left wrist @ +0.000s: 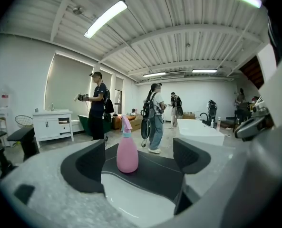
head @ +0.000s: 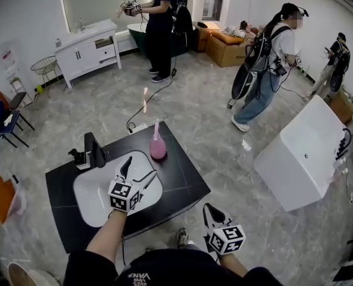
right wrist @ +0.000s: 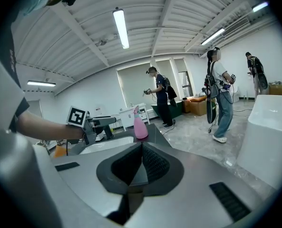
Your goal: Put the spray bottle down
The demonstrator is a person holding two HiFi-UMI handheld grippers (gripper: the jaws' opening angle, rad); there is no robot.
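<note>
The pink spray bottle stands upright and free on the black countertop, near its far edge. My left gripper hovers over the white sink basin, short of the bottle, with its jaws wide open and empty. In the left gripper view the bottle shows ahead between the two dark pads, clear of both. My right gripper hangs off the counter's near right corner with its jaws shut on nothing. In the right gripper view the pads meet, and the bottle is far ahead.
A white sink basin is set in the counter, with a black faucet at its far left. A white bathtub stands on the right. Several people stand on the floor beyond, near a white cabinet. A cable trails toward the counter.
</note>
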